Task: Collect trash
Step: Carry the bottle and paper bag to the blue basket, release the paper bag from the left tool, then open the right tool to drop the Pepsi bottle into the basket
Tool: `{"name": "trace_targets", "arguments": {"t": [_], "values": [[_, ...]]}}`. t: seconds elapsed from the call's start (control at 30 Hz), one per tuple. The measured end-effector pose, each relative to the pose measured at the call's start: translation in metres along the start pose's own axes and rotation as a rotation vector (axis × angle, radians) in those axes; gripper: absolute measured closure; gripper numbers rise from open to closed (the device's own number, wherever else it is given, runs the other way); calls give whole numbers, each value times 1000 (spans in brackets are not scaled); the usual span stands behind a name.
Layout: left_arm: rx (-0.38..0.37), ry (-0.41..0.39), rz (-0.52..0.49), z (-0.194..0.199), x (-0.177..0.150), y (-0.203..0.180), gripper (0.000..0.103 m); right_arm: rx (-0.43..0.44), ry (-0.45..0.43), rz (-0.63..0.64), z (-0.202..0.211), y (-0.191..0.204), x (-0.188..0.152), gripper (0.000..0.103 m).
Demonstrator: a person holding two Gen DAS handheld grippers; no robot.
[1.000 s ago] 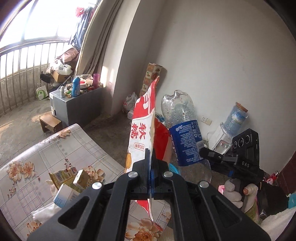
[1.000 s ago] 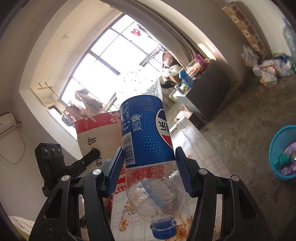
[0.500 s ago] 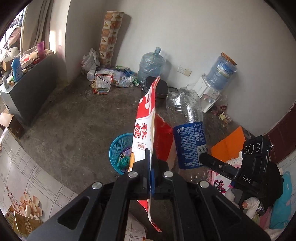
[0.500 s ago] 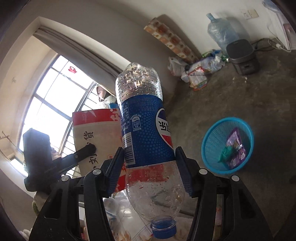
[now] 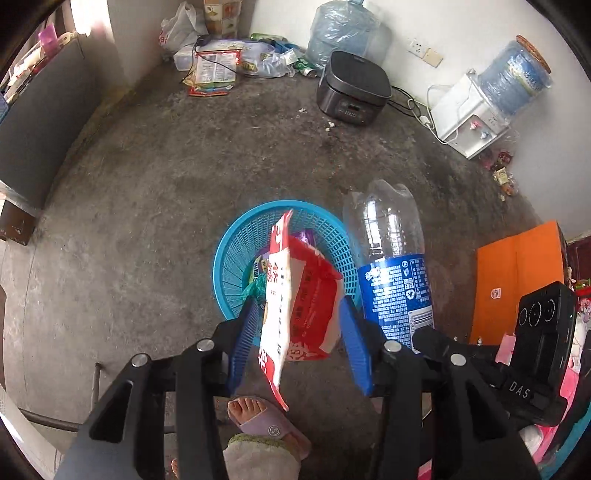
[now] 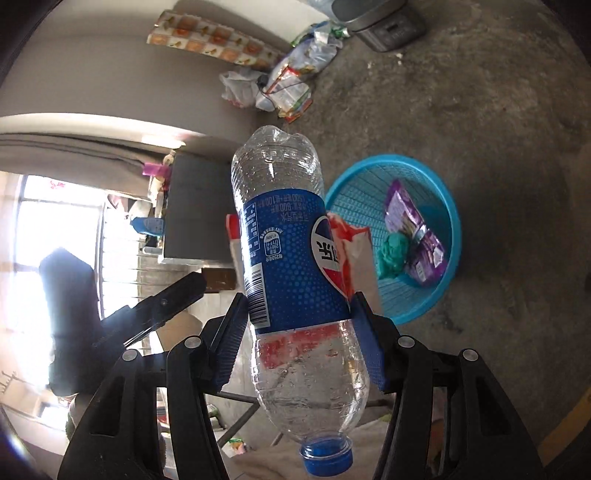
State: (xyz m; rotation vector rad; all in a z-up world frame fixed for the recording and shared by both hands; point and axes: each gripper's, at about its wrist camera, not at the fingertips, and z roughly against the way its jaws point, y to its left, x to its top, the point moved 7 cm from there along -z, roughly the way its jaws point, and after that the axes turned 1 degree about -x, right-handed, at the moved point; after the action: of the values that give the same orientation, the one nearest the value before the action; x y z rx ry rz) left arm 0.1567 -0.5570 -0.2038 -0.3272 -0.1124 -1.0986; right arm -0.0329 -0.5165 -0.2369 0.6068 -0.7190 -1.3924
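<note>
My left gripper (image 5: 299,314) is open above the blue basket (image 5: 236,251); a red and white snack bag (image 5: 295,299) hangs loose between its spread jaws, over the basket. My right gripper (image 6: 299,314) is shut on an empty Pepsi bottle (image 6: 288,258), held cap down, just right of the bag; the bottle also shows in the left wrist view (image 5: 391,266). The basket (image 6: 443,206) on the concrete floor holds a purple wrapper (image 6: 413,229) and a green crumpled bag (image 6: 393,254).
A dark rice cooker (image 5: 352,88), a water dispenser (image 5: 476,122), a water jug (image 5: 343,33) and a pile of wrappers (image 5: 218,66) line the far wall. An orange board (image 5: 517,280) lies right. My sandalled foot (image 5: 262,421) is below the left gripper.
Both grippers swung down from the table toward the floor basket. The left gripper's jaws opened and the snack bag came loose between them. The right gripper kept its hold on the bottle.
</note>
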Motion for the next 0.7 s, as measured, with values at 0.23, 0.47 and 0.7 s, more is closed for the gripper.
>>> {"name": "trace_targets", "arguments": {"t": [0.23,0.47,0.7], "values": [[8,-43,63,25,1,32,58,-57,82,-49,-32,-22,0,49],[17,-157,28,107,-2,55,58,-67,99,-64,-43,-16,6,49],[28,-265,53,188,-28,81,50,-97,141,-148,-80,-23,16,42]]}}
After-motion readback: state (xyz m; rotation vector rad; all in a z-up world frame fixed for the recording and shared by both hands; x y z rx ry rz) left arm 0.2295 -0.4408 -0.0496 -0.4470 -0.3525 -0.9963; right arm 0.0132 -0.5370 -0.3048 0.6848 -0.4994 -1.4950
